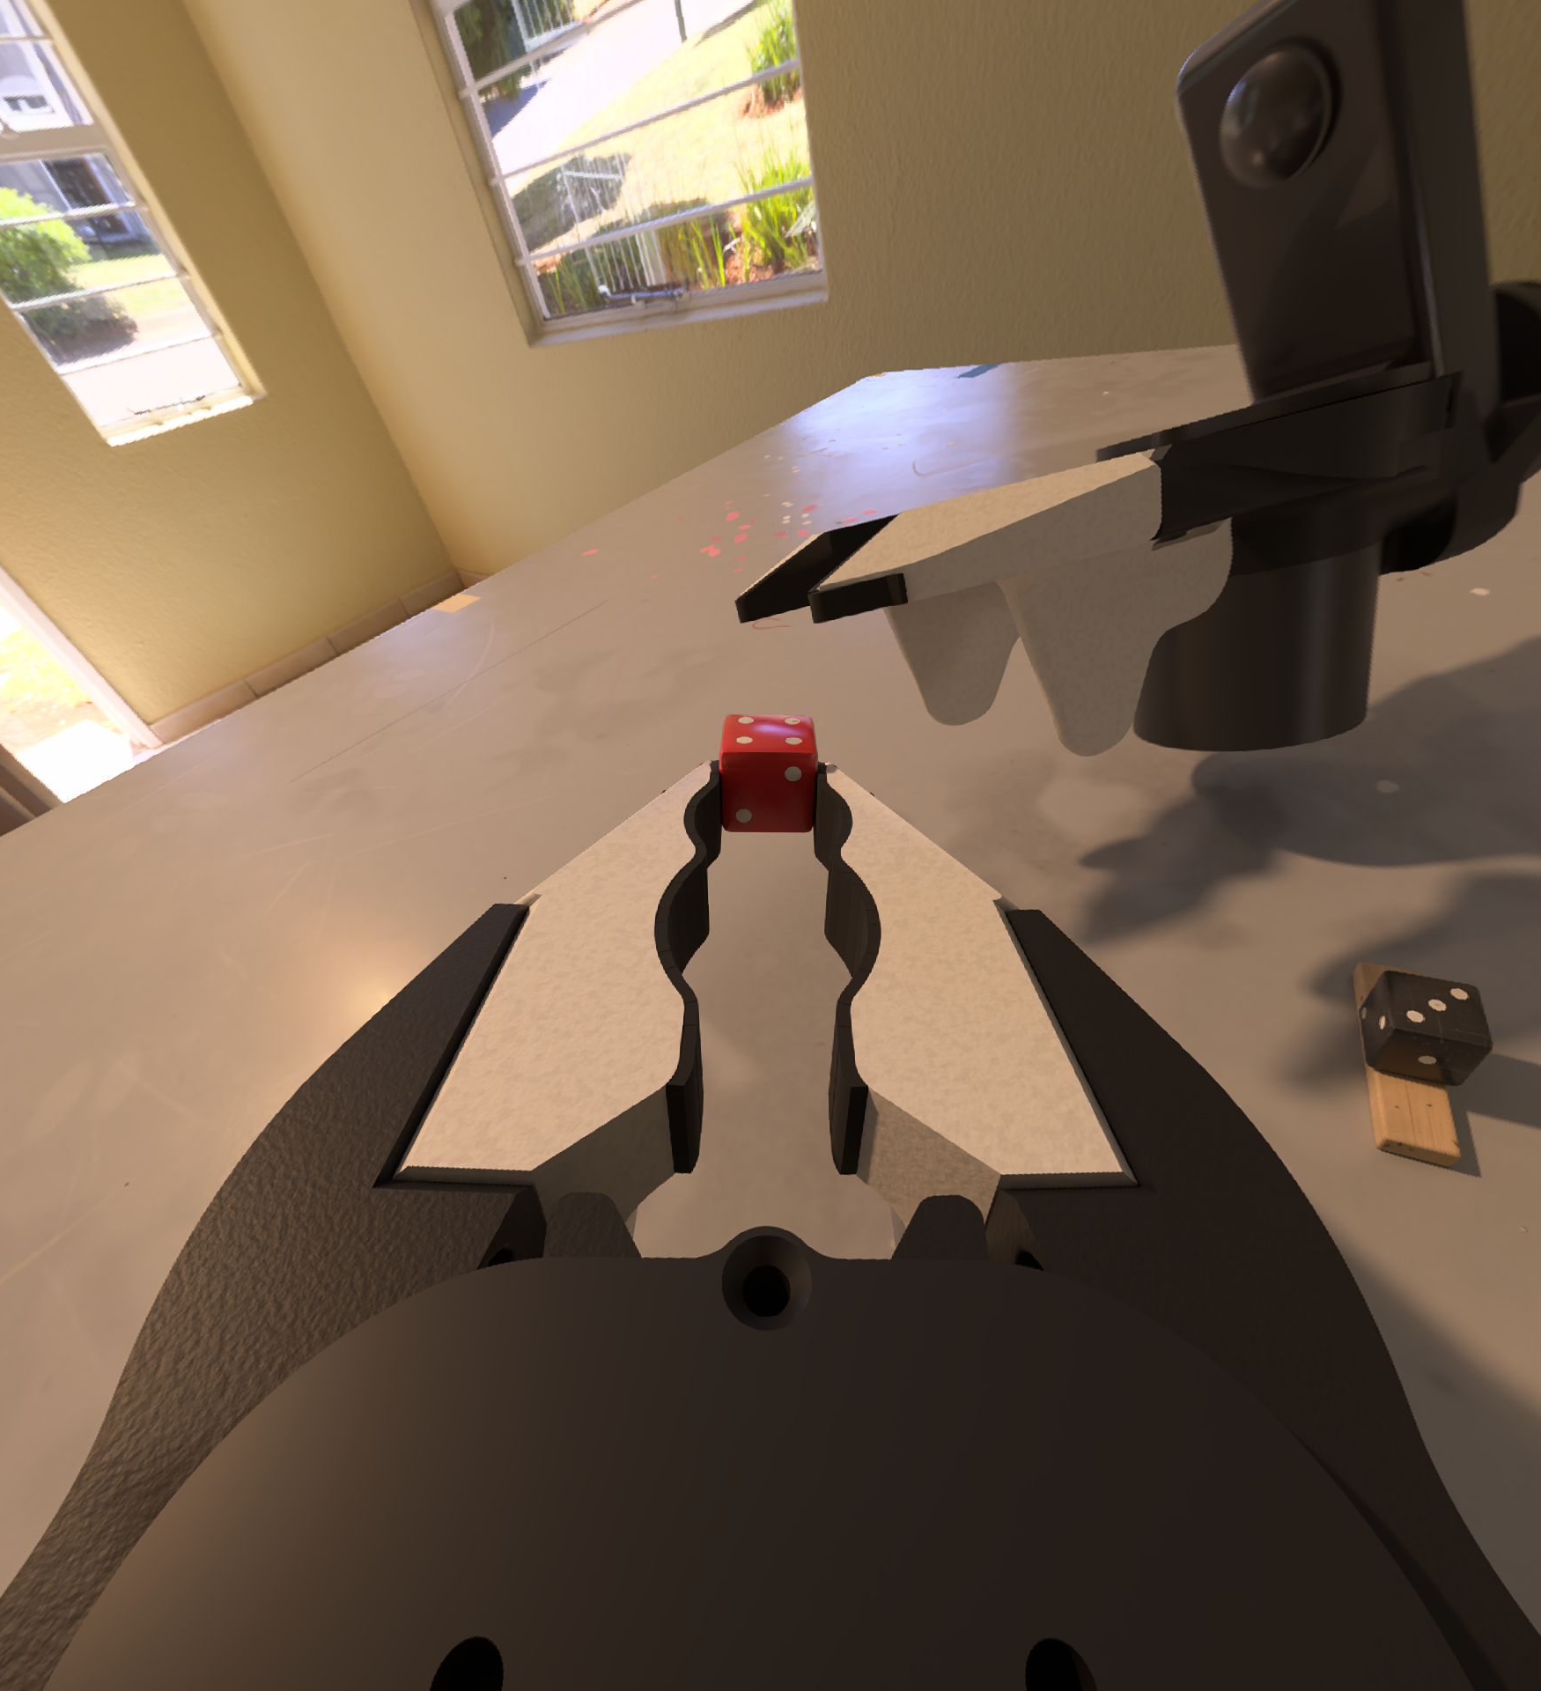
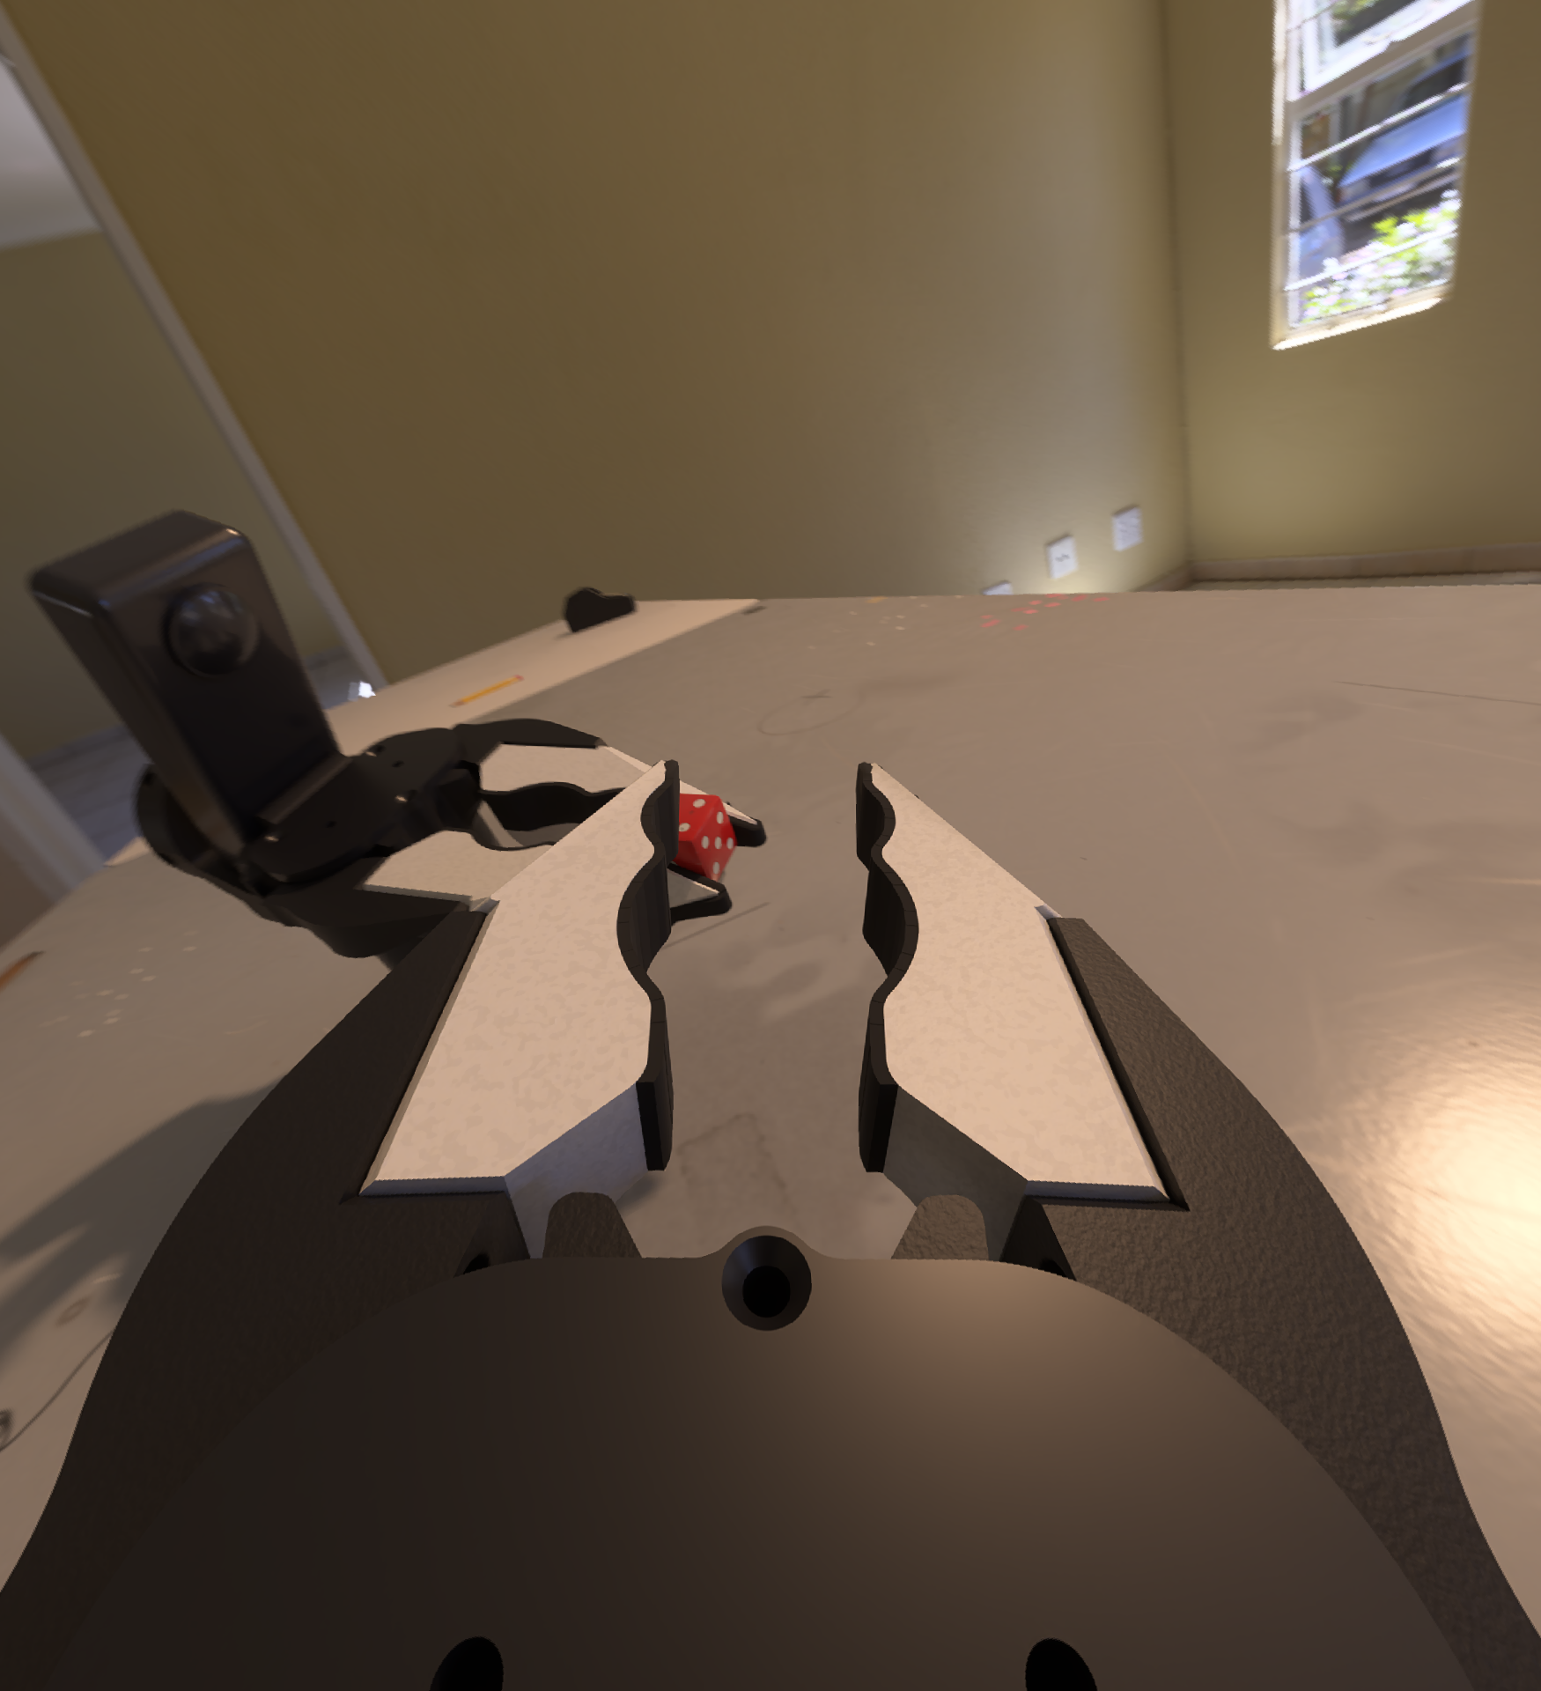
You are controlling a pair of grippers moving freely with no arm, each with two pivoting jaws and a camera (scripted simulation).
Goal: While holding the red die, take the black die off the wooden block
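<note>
Left gripper: pinching the red die at frame centre.
Right gripper: hovering, jaws spread, gripping nothing.
Black die: sitting on the wooden block, right edge, on the table.

fingers: each hand-held gripper has two flat white speckled blades with wavy black inner pads
body: rough dark charcoal shell, round screw hole in the middle
camera: glossy black box, dome lens
</note>
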